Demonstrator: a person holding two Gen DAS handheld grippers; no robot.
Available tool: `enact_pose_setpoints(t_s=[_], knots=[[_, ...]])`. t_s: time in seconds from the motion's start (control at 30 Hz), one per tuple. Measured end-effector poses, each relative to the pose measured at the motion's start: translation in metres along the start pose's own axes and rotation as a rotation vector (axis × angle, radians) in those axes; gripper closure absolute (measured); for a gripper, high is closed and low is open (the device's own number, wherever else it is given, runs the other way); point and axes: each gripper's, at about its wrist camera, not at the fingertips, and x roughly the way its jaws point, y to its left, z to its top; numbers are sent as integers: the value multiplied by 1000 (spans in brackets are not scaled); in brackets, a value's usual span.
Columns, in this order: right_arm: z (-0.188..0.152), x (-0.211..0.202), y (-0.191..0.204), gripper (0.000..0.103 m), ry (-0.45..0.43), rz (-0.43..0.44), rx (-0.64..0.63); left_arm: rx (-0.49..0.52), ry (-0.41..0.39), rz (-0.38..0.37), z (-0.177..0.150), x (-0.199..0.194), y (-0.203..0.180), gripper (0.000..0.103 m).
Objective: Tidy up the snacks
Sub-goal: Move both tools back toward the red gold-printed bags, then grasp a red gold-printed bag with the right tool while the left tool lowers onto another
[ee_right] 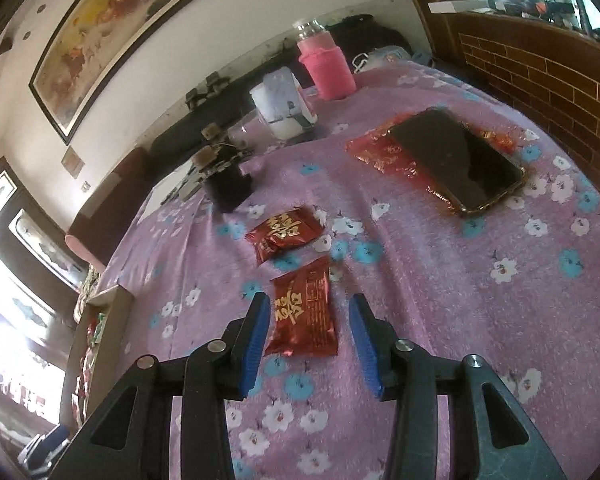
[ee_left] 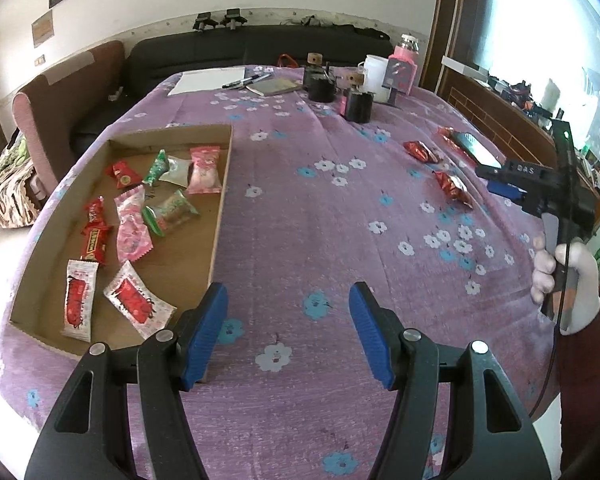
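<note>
A shallow cardboard tray (ee_left: pixel 220 216) on the purple flowered cloth holds several wrapped snacks in red, pink, green and white. My left gripper (ee_left: pixel 288 300) is open and empty, hovering just right of the tray's near corner. My right gripper (ee_right: pixel 310 312) is open, its fingers on either side of a dark red snack packet (ee_right: pixel 304 312) that lies flat on the cloth. A second red packet (ee_right: pixel 284 234) lies just beyond it. The right gripper also shows in the left wrist view (ee_left: pixel 496 180), over the red packets (ee_left: pixel 452 186) at the table's right.
A black phone (ee_right: pixel 456 160) lies on a red foil wrapper (ee_right: pixel 380 152) at the far right. A pink bottle (ee_right: pixel 326 66), a white cup (ee_right: pixel 280 108) and black holders (ee_right: pixel 228 184) stand at the back. Paper, pens and a notebook (ee_left: pixel 274 86) lie beyond the tray.
</note>
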Motion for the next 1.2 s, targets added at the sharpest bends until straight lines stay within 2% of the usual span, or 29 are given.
enact_pose_setpoints(t_s=[0.23, 0.53, 0.73, 0.83, 0.93, 1.07, 1.2], knots=[[1, 19, 14, 59, 27, 9, -23, 9, 28, -1, -2, 10, -5, 41], [35, 46, 35, 56, 23, -46, -73, 20, 69, -25, -7, 24, -12, 41], [63, 83, 52, 56, 46, -124, -105, 14, 95, -35, -9, 29, -13, 41], [71, 109, 62, 56, 83, -187, -144, 11, 99, -36, -10, 28, -12, 41], [71, 130, 64, 56, 139, -209, -156, 7, 104, -39, -11, 28, -10, 41], [61, 128, 67, 62, 162, -153, -169, -3, 110, -44, -12, 30, -7, 41], [41, 115, 73, 62, 211, -57, -175, -16, 133, -74, -14, 36, -9, 41]])
